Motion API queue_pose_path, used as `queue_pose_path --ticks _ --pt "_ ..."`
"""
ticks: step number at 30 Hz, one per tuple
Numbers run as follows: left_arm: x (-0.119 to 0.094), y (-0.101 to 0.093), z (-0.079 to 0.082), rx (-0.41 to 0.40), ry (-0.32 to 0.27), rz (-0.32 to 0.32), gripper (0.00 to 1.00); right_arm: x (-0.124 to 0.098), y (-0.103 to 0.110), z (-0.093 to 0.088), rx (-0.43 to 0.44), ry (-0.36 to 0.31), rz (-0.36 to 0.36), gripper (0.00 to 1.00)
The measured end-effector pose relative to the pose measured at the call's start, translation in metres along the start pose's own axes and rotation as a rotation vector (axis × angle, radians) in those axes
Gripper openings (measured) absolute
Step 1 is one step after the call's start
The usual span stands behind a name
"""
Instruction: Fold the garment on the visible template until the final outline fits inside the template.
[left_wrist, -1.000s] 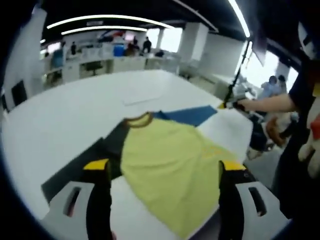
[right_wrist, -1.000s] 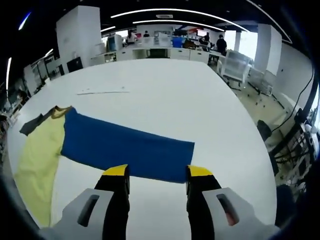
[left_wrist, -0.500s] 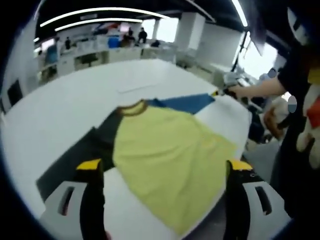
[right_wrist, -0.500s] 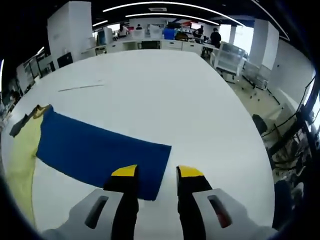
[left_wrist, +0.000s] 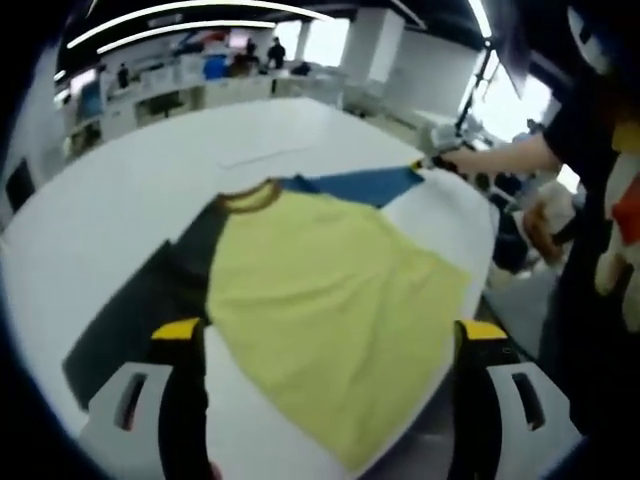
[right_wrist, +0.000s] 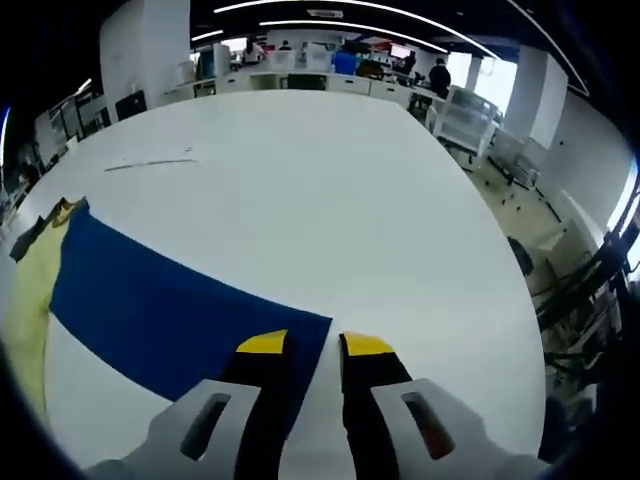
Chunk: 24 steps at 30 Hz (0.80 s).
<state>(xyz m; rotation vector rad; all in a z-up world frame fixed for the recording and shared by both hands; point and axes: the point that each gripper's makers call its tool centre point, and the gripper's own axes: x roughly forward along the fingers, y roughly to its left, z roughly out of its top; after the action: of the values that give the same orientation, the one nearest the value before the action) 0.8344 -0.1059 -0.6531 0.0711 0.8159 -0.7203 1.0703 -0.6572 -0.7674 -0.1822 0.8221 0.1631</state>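
Note:
A T-shirt lies flat on the white table (left_wrist: 110, 220), with a yellow body (left_wrist: 330, 290), a brown collar (left_wrist: 250, 196), a dark sleeve (left_wrist: 140, 310) and a blue sleeve (left_wrist: 360, 185). My left gripper (left_wrist: 330, 330) is open wide, its jaws standing either side of the yellow body near the hem. My right gripper (right_wrist: 315, 345) has its jaws drawn close together, a narrow gap still showing. The cuff end of the blue sleeve (right_wrist: 170, 310) lies in that gap. In the left gripper view the right gripper (left_wrist: 435, 162) sits at the blue sleeve's tip.
A thin flat sheet (right_wrist: 150, 162) lies on the table beyond the shirt. The person's arm (left_wrist: 500, 160) and body stand at the table's right edge in the left gripper view. Desks, chairs and people are far behind. The table edge (right_wrist: 500, 300) curves close on the right.
My right gripper has moved forward onto the blue sleeve's cuff while its jaws narrowed from wide to nearly together. My left gripper has opened a little wider over the hem.

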Motion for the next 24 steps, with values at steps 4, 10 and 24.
queue_pose_path --ticks 4,10,24 --pt "0.001 -0.002 -0.002 0.004 0.013 -0.007 0.99 0.001 0.000 0.002 -0.005 0.005 -0.002 0.16" --pt "0.002 -0.003 -0.002 -0.002 0.012 -0.010 0.99 0.005 -0.002 0.002 0.103 -0.006 0.013 0.12" --pt "0.006 -0.006 -0.005 -0.005 0.022 -0.017 0.97 0.021 -0.032 0.004 0.194 -0.034 -0.001 0.02"
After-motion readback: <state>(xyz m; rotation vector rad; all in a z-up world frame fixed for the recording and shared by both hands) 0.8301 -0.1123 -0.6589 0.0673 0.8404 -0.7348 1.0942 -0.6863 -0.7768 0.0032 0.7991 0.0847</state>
